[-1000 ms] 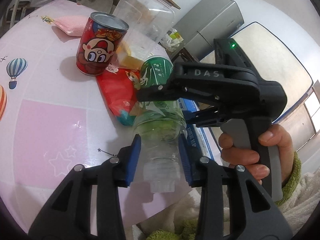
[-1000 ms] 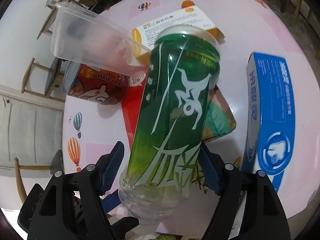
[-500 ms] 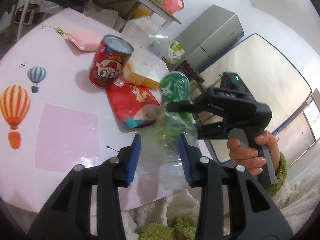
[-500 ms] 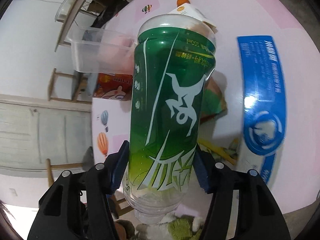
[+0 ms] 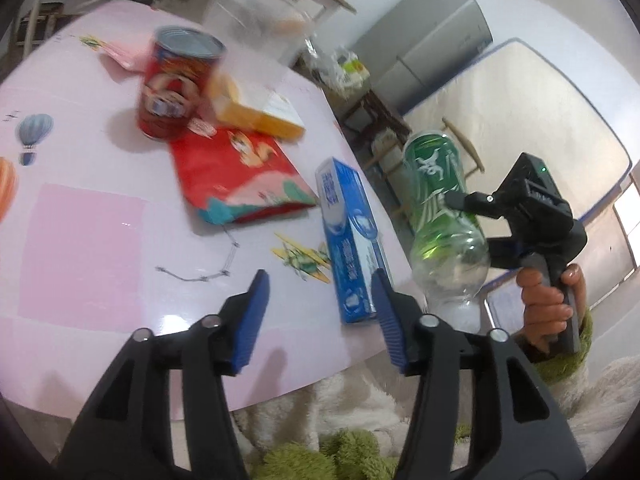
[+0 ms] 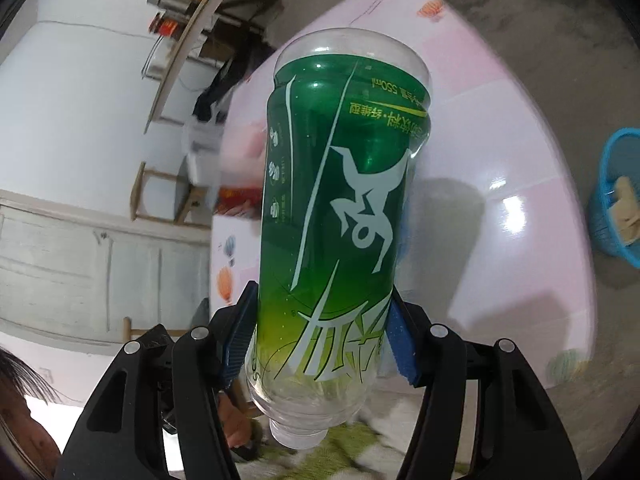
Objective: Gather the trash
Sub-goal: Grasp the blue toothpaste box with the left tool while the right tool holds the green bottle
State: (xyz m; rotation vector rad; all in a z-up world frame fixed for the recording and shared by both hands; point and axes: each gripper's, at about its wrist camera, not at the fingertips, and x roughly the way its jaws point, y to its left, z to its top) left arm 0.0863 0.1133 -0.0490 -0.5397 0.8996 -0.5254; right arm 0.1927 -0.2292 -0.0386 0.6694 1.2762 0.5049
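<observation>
one tool [image 6: 318, 344] (right) round bottle [image 6: 340, 208]

The left claw [image 5: 320, 312] no longer grips the green bottle [image 5: 444, 216]: its jaws have just been opening and now stand apart with nothing between them, only bare counter [image 5: 80, 248] below. The bottle, a second ago between both claws, is now carried by the right claw [image 6: 320, 344] alone and has swung away from the left one, out past the counter's edge. The blue box [image 5: 352, 240], earlier hidden behind the bottle, lies in plain sight. In the right wrist view a blue basket [image 6: 618, 200] on the floor has come into view.
</observation>
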